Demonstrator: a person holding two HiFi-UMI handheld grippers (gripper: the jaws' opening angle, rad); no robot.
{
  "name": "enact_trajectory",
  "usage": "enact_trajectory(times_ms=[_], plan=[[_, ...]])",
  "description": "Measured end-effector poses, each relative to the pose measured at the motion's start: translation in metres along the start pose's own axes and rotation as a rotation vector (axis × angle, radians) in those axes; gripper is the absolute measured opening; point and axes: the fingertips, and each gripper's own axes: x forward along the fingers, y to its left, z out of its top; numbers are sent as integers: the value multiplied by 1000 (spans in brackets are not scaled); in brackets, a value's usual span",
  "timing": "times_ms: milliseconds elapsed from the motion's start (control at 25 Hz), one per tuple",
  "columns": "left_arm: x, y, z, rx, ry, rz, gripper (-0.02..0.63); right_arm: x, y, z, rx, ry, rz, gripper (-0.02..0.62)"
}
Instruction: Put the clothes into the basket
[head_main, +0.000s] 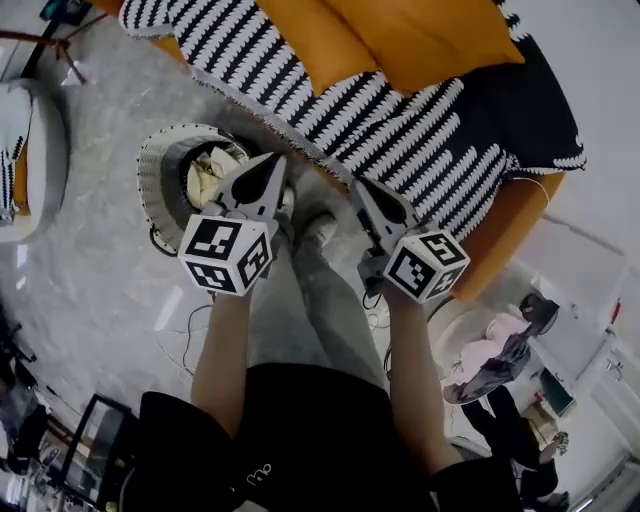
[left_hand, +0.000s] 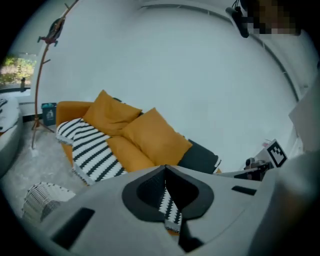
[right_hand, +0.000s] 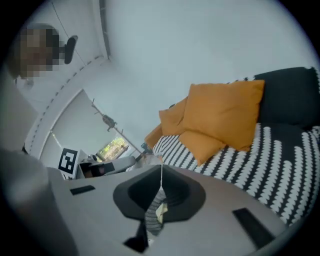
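Surroundings: orange sofa (head_main: 515, 235) runs across the top of the head view, with a black-and-white throw (head_main: 420, 130) draped over the seat and two orange cushions (head_main: 420, 40) on it. A white chair (head_main: 30, 150) sits at the far left. Thin cables (head_main: 190, 330) lie on the grey floor (head_main: 90, 260) by my left leg. My shoe (head_main: 320, 228) is planted between the two tools, close to the sofa's front edge. Another person (head_main: 500, 350) is at lower right, well apart from me. In the left gripper view a bent stand (left_hand: 42, 75) rises beside the sofa's far end.

Obstructions: from above, my left gripper (head_main: 272, 165) covers the right rim of the basket (head_main: 160, 175). The rest of the opening is in plain sight.

Tools: left gripper (left_hand: 165, 170) has its jaws pressed together at the tips and holds nothing; only the throw shows through the slot behind them. Right gripper (head_main: 362, 190) hangs over the floor just in front of the sofa. Its jaws (right_hand: 161, 172) also meet at the tips. A grey ribbed patch and a pale scrap show through the slot, and I cannot tell what they are.

Task item: clothes (head_main: 210, 170) lie inside the basket as a crumpled cream-white heap against its dark interior. The basket is round, woven in pale ribs, and stands on the floor next to the sofa's front.
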Motion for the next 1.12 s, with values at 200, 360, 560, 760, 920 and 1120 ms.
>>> enact_trajectory(times_ms=[200, 360, 560, 760, 920, 1120], plan=[[19, -97, 60, 86, -30, -153, 9, -105, -35, 75, 64, -263, -164, 14], [22, -171, 106, 90, -82, -255, 9, -198, -56, 125, 84, -472, -285, 14], [12, -261, 150, 137, -141, -366, 9, -286, -46, 179, 48, -673, -380, 12], [2, -332, 177, 356, -163, -339, 9, -334, -18, 229, -64, -794, -399, 12], [-8, -377, 197, 436, -205, -373, 9, -364, 1, 251, -181, -808, -460, 12], [-13, -410, 234, 487, -268, -410, 9, -389, 16, 283, -274, -831, -495, 12]])
